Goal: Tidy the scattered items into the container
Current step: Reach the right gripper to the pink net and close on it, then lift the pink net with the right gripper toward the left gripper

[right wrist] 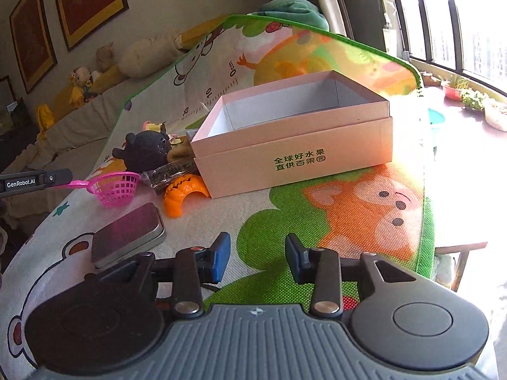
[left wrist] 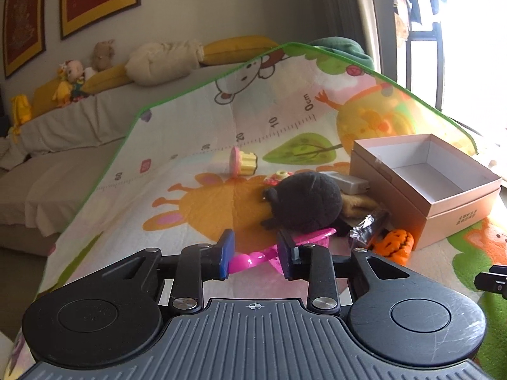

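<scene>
While the left wrist view looked along its own fingers, the left gripper point(left wrist: 255, 255) had its two blue pads spread to either side of the pink scoop net point(left wrist: 279, 248), whose handle ran between them; whether the pads already pressed it could not be told. The net's long axis lay slantwise, handle toward 8 o'clock and basket toward 2 o'clock, so the fingers straddled it across the handle. Just past the basket at 12 o'clock sat the black plush point(left wrist: 305, 201), and the open pink box point(left wrist: 459, 202) stood at 2 o'clock, with the orange pumpkin toy point(left wrist: 394, 243) and a crinkled wrapper point(left wrist: 367, 226) between net and box. A toy cupcake point(left wrist: 244, 161) lay farther off at 12 o'clock on the play mat point(left wrist: 158, 171).

Seen from the right wrist view, the right gripper point(right wrist: 258, 258) had its fingers spread with nothing between them, over bare mat. The net lay well off at 10 o'clock, its handle pointing at the left gripper's tip at 9 o'clock. A flat tin point(right wrist: 128, 236) rested near the right fingers at 10 o'clock, and the box stood at 12 o'clock.

By this layout the left hand was far nearer the net, and the lift would probably swing rightward toward the box
</scene>
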Demonstrator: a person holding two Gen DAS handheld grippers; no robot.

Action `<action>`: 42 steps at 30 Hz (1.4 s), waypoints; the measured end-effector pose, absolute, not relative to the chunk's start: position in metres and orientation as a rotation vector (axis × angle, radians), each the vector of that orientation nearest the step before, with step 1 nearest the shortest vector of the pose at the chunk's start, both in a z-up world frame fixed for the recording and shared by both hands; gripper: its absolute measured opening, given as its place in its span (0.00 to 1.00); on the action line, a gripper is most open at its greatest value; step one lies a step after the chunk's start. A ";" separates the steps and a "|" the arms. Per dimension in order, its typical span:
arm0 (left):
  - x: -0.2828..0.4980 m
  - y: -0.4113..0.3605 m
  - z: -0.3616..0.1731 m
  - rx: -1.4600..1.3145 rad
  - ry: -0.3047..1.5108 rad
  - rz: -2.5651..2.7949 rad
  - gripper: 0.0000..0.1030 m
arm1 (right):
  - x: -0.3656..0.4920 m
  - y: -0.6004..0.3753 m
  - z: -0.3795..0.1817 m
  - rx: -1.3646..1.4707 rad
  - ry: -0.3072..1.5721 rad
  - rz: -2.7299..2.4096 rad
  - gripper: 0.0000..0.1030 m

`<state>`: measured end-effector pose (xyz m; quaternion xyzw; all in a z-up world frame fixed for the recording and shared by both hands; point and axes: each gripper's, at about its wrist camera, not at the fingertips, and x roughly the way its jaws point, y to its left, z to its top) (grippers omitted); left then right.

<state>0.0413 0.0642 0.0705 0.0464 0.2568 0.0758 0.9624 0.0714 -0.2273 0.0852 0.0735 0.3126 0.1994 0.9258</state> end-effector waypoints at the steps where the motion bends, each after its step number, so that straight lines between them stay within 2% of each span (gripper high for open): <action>1: 0.037 0.073 0.068 0.099 0.532 0.181 0.32 | 0.071 -0.227 0.085 0.149 0.641 0.410 0.37; 6: 0.018 0.111 0.047 0.091 0.640 0.248 0.35 | 0.074 -0.220 0.085 0.114 0.661 0.428 0.42; 8: 0.011 0.116 0.042 0.082 0.661 0.216 0.49 | 0.073 -0.217 0.086 0.089 0.662 0.440 0.50; 12: 0.000 0.114 0.036 0.053 0.668 0.100 0.68 | 0.074 -0.206 0.095 0.035 0.668 0.460 0.51; 14: -0.001 0.111 0.035 0.044 0.659 0.079 0.83 | 0.078 -0.196 0.109 0.038 0.683 0.521 0.50; 15: -0.002 0.109 0.034 0.041 0.654 0.072 0.85 | 0.082 -0.190 0.117 0.046 0.698 0.565 0.50; 17: -0.003 0.104 0.033 0.037 0.649 0.055 0.87 | 0.092 -0.173 0.133 0.062 0.735 0.661 0.39; 19: -0.005 0.102 0.032 0.034 0.649 0.019 0.90 | 0.106 -0.144 0.147 0.078 0.789 0.766 0.32; 25: -0.007 0.107 0.023 -0.024 0.670 -0.074 0.92 | 0.142 -0.057 0.148 0.071 0.854 0.892 0.33; 32: 0.000 0.111 0.017 -0.074 0.677 -0.121 0.92 | 0.176 -0.002 0.098 0.117 1.024 0.875 0.33; 33: 0.001 0.110 0.016 -0.082 0.681 -0.140 0.92 | 0.174 -0.002 0.099 0.112 1.009 0.888 0.30; 34: 0.001 0.108 0.015 -0.086 0.683 -0.158 0.92 | 0.171 -0.001 0.100 0.101 1.013 0.913 0.15; 35: 0.001 0.104 0.016 -0.081 0.683 -0.170 0.92 | 0.167 -0.003 0.103 0.090 1.016 0.938 0.09; 42: -0.022 0.082 0.049 0.014 0.546 -0.152 0.94 | 0.130 -0.063 0.151 -0.016 0.842 0.911 0.06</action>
